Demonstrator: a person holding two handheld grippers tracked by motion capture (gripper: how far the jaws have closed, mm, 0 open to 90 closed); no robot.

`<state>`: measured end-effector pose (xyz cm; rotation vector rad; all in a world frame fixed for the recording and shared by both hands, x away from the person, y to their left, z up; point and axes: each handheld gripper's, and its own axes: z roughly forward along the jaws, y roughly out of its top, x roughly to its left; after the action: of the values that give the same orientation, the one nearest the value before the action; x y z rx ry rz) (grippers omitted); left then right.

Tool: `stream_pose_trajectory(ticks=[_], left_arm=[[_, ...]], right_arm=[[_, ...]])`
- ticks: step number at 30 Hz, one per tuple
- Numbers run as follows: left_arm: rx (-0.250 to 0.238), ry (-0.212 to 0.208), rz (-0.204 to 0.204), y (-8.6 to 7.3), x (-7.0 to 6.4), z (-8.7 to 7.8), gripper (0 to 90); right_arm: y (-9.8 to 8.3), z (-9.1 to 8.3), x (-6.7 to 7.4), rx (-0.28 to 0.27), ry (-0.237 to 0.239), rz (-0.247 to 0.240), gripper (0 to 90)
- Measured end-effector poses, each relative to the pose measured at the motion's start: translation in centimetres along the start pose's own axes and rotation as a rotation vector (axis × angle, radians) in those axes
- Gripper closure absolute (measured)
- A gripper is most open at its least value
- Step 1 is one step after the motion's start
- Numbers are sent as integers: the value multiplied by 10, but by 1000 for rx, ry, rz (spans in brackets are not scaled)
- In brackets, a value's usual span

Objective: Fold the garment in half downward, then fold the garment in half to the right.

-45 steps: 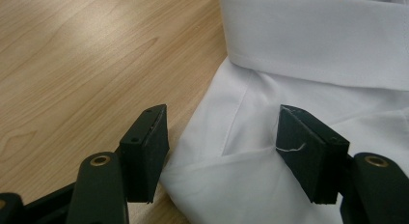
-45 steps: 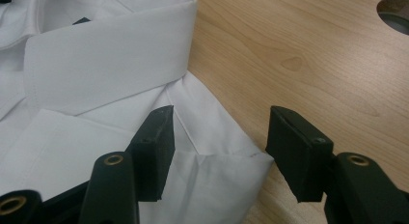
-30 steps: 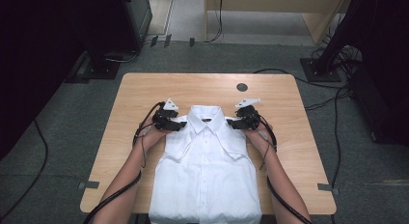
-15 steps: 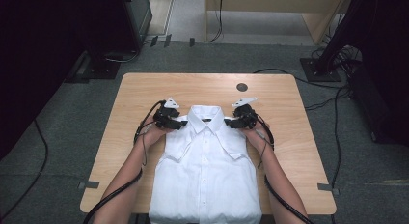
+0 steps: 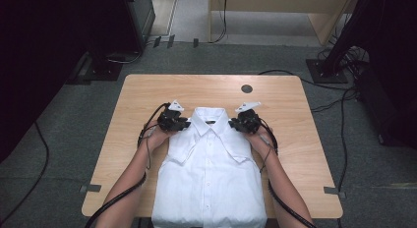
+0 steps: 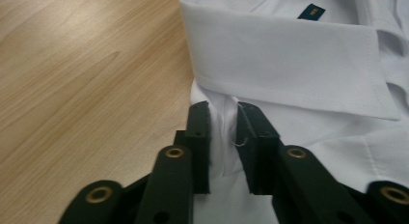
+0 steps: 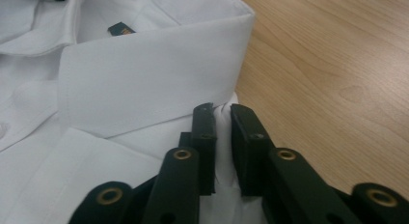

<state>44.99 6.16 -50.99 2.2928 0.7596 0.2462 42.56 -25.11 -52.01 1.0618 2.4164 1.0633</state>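
White cotton dress shirt (image 5: 209, 184), buttoned, collar up, sleeves folded in across the chest: lies face-up and partly folded on the near half of a light wooden rectangular table (image 5: 147, 95), hem reaching the near edge, collar (image 6: 284, 55) pointing away from the person. Left gripper (image 5: 178, 124), black, two-jawed: set at the shirt's left shoulder beside the collar; in the left gripper view its jaws have just been closing and now pinch a raised ridge of white cloth between the pads. Right gripper (image 5: 242, 124), same make: set at the right shoulder, mirror position; in the right gripper view its jaws have likewise just been closing and clamp a thin fold of cloth just under the collar's edge. Dark label (image 7: 119, 28): sewn inside the neckband. Round dark grommet (image 5: 247, 89): set in the tabletop beyond the shirt, well apart from it. Status, as judged: sleeves and sides already turned in, leaving a narrow rectangle; both shoulder corners secured. Remaining, as judged: lift the shoulders together and carry the top end toward the hem, or the reverse, to halve the length; final squaring not yet done.
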Motion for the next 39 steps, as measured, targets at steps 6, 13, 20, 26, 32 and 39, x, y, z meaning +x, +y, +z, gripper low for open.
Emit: stream_pose_trajectory(ticks=[6,13,20,26,32,39], left_arm=[[19,-27,-15,2,-1,0,863],[11,-19,-31,2,-3,0,876],[12,-44,-96,9,4,-4,885],[-59,-27,-120,34,13,-28,888],[-236,99,-48,90,14,-90,887],[-157,76,-22,83,-1,-95,886]], right_arm=[[0,0,0,1,26,14,881],[0,-2,-4,1,54,63,881],[9,-7,-11,19,63,94,889],[35,-24,-15,-9,30,56,889],[100,-82,-9,-169,-84,-60,888],[116,-101,10,-180,-139,-141,888]])
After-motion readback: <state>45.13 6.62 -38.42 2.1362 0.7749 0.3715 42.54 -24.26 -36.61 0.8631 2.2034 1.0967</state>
